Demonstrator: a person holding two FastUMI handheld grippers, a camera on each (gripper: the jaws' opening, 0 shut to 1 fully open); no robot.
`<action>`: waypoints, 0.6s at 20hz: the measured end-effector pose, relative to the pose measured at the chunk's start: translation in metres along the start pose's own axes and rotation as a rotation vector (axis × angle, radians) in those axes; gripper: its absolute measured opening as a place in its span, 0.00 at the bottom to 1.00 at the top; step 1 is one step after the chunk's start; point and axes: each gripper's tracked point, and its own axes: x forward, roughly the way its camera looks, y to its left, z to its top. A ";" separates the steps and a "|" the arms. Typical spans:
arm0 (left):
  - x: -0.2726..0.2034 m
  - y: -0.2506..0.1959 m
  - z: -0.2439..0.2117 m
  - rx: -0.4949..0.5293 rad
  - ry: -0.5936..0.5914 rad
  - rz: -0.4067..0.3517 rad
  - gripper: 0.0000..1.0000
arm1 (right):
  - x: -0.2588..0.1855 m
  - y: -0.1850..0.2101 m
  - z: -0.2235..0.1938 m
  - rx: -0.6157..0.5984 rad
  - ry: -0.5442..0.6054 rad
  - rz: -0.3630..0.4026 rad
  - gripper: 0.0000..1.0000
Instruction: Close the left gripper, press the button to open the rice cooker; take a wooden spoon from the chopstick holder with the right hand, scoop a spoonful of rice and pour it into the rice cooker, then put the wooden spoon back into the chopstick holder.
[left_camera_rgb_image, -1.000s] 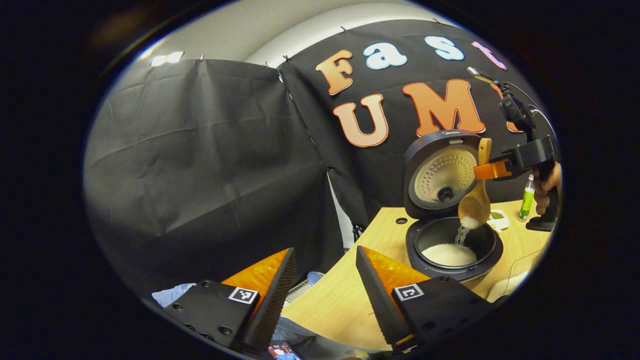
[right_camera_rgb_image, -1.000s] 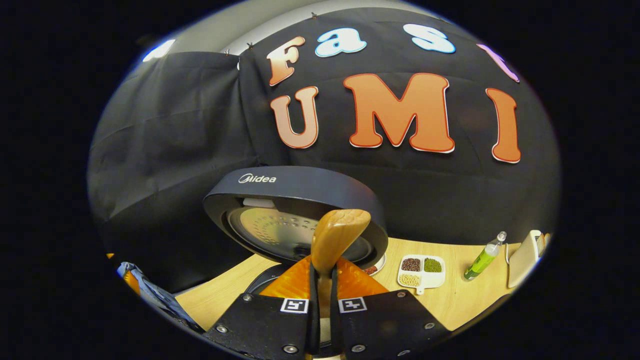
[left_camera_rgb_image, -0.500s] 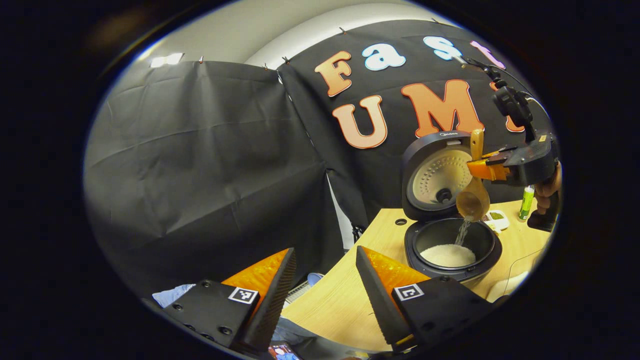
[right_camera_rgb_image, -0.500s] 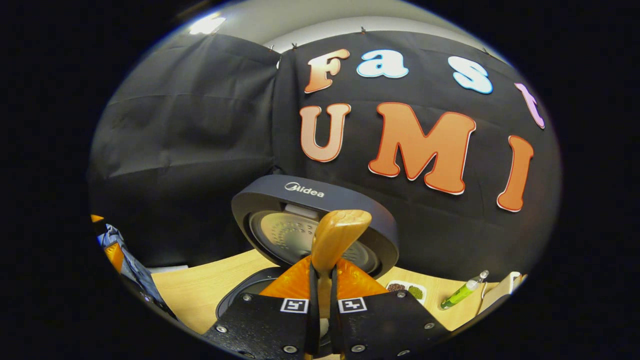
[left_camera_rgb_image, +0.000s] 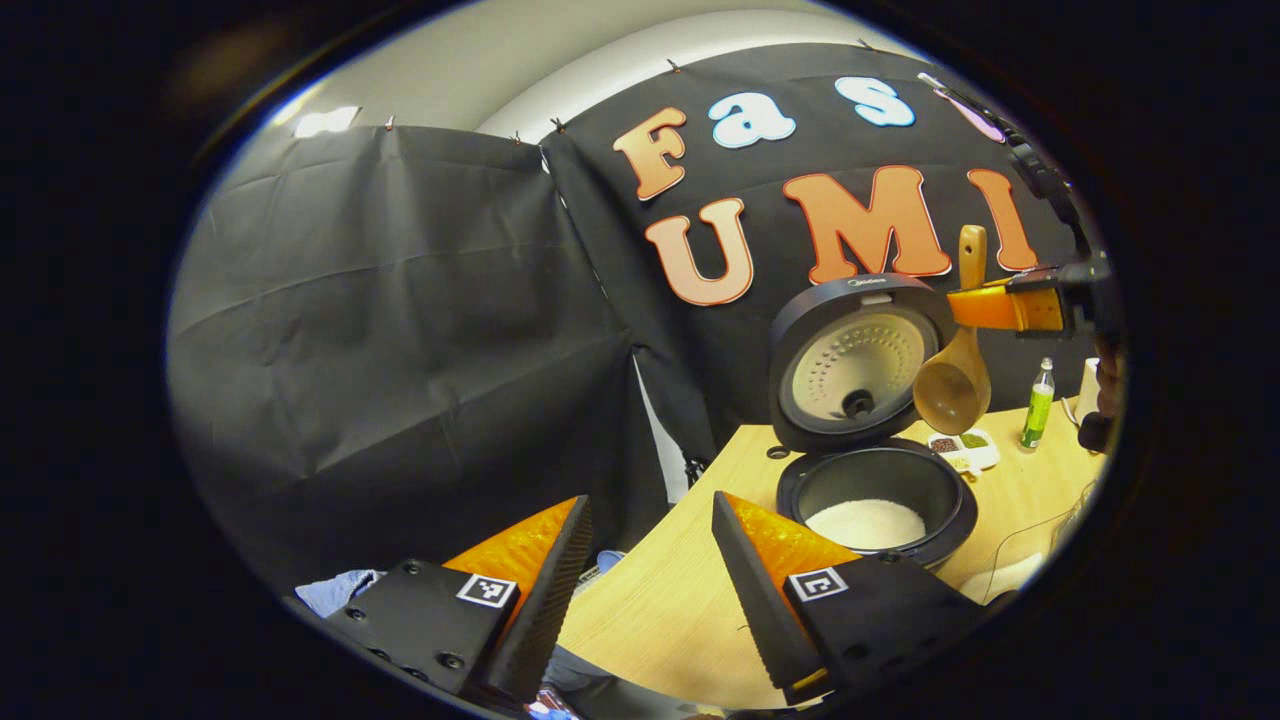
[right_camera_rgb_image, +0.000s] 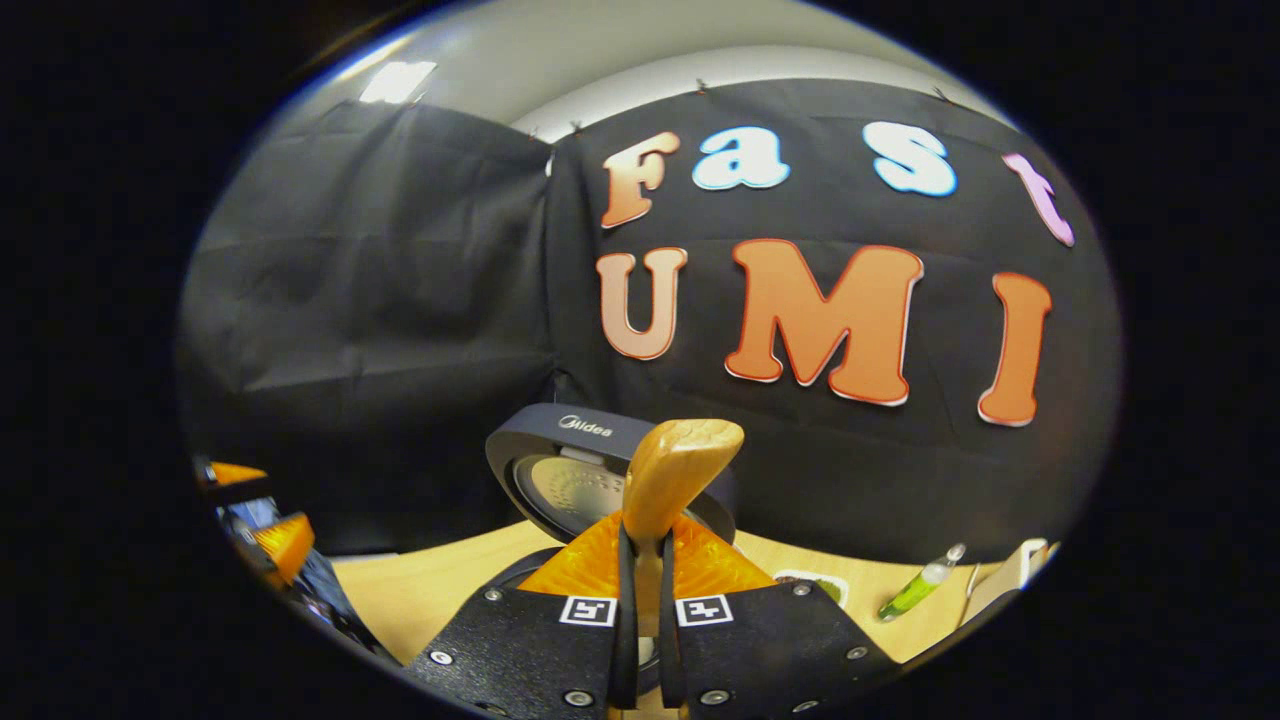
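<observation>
The dark rice cooker (left_camera_rgb_image: 875, 490) stands open on the wooden table (left_camera_rgb_image: 660, 610), its lid (left_camera_rgb_image: 850, 360) upright and white rice (left_camera_rgb_image: 865, 522) in the pot. My right gripper (left_camera_rgb_image: 960, 308) is shut on the handle of the wooden spoon (left_camera_rgb_image: 955, 385), which hangs bowl-down and empty above the pot's right side. In the right gripper view the spoon handle (right_camera_rgb_image: 675, 475) sticks up between my right gripper (right_camera_rgb_image: 643, 560), with the cooker lid (right_camera_rgb_image: 590, 465) behind it. My left gripper (left_camera_rgb_image: 650, 545) is open, hanging off the table's near left edge with nothing between its fingers.
A white divided dish of beans (left_camera_rgb_image: 962, 450) and a green bottle (left_camera_rgb_image: 1036, 405) stand right of the cooker. In the right gripper view the bottle (right_camera_rgb_image: 915, 590) lies low right beside a pale object (right_camera_rgb_image: 1005, 580). A hand (left_camera_rgb_image: 1100, 390) holds the right gripper's grip.
The rice stream has stopped and the spoon is empty. My right gripper lifted the spoon up and away from the pot. The left gripper view shifted slightly; its fingers stay open.
</observation>
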 end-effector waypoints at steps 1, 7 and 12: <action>-0.003 -0.007 0.001 -0.005 0.005 -0.012 0.84 | -0.008 -0.017 0.000 0.040 0.016 -0.013 0.07; -0.026 -0.055 0.020 0.011 -0.031 -0.086 0.75 | -0.070 -0.127 -0.033 0.130 0.080 -0.190 0.07; -0.036 -0.093 0.029 0.033 -0.038 -0.148 0.75 | -0.131 -0.198 -0.072 0.206 0.141 -0.346 0.07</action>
